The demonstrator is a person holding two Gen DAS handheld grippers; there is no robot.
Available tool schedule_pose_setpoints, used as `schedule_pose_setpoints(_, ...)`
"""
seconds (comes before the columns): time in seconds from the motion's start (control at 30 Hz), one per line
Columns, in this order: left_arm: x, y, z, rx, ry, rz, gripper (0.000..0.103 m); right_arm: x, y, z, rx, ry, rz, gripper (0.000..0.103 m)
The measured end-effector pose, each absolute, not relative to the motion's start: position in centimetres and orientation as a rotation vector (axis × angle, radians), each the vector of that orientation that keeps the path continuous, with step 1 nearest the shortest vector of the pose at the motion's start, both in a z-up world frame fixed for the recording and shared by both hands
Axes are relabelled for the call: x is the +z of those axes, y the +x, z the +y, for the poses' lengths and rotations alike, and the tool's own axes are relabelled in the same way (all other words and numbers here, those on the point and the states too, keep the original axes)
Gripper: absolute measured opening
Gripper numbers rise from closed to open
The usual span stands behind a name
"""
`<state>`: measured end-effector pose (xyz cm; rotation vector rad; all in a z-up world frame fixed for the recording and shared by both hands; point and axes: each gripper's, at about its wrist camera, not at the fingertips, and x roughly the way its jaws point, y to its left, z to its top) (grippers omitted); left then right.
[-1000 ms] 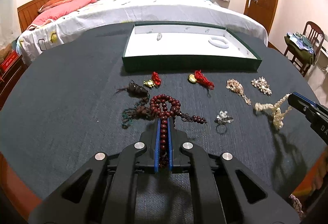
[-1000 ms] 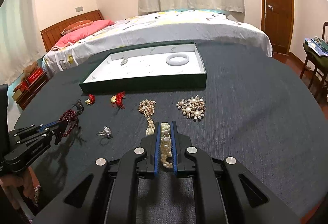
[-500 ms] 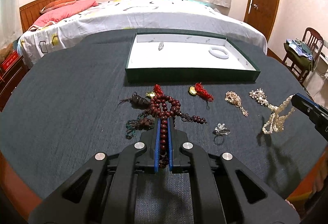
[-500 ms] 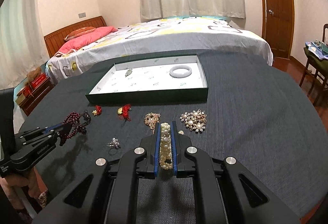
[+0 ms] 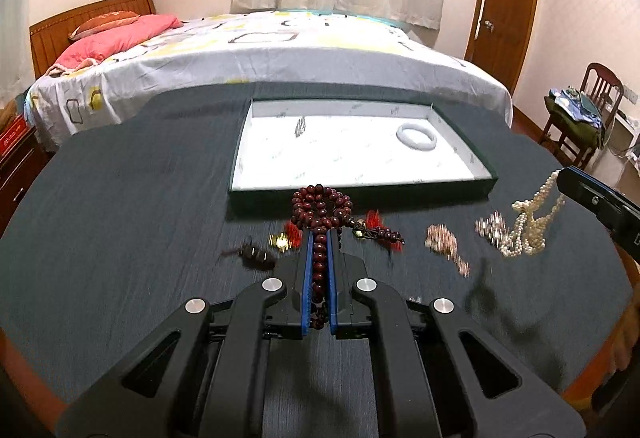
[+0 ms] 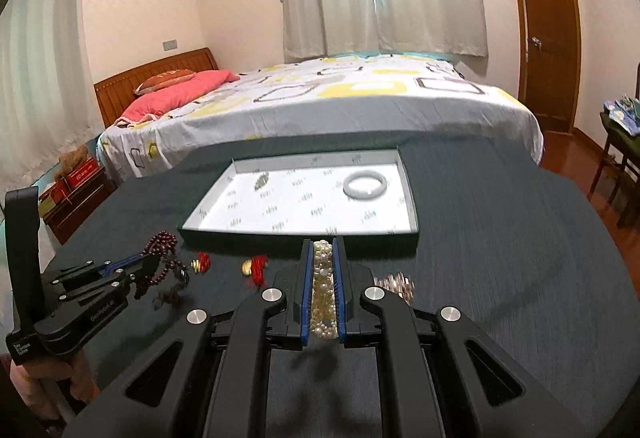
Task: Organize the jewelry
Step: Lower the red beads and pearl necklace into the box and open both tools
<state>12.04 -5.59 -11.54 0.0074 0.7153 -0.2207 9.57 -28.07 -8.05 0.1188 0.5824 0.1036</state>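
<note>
**Caller:** Start at your fingers. What's in them?

**Me:** My left gripper point(image 5: 319, 238) is clamped on a strand of dark red wooden beads point(image 5: 320, 207). The strand runs between the blue pads and its loops bunch out past the tips, hanging above the table. My right gripper point(image 6: 323, 250) is clamped on a pearl necklace point(image 6: 324, 290), pearls packed between the two fingers. In the left view those pearls point(image 5: 528, 226) dangle off the right tool in a looped tangle.

**Caller:** And just beyond the tips?

**Me:** Loose pieces lie on the dark tablecloth point(image 5: 120, 217): a small gold charm with red tassel point(image 5: 286, 238), a second red-tasselled piece point(image 5: 376, 224) partly behind the beads, a dark brown piece point(image 5: 254, 256) to the left, a pinkish beaded cluster point(image 5: 442, 240) and a pearl brooch point(image 5: 492, 228), both blurred.

**Caller:** The tray?

**Me:** The green-sided jewelry tray point(image 6: 296, 236) sits just past that row, white lined. Inside it, a pale jade bangle point(image 6: 365, 185) lies at the far right and a small silver piece point(image 6: 262, 180) at the far left, well apart.
</note>
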Motion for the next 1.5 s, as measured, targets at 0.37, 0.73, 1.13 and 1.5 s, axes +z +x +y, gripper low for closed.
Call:
schedule_pose_setpoints(0.37,-10.0,19.8,-7.9,-0.246,0.025,0.664,0.007,-6.4,18.1,-26.9,0.144,0.104,0.548,0.010)
schedule_pose_setpoints(0.73,-11.9,29.7,-10.6,-0.235,0.032,0.710,0.007,-9.6,28.1,-26.2,0.164,0.110,0.642,0.010)
schedule_pose_setpoints(1.13,-15.9,34.4,-12.1,-0.222,0.047,0.869,0.007,-14.3,34.1,-26.3,0.200,0.142,0.826,0.010)
schedule_pose_setpoints(1.5,-16.8,35.5,-12.0,-0.195,0.045,0.895,0.053,-15.5,35.3,-26.5,0.181,0.154,0.868,0.053)
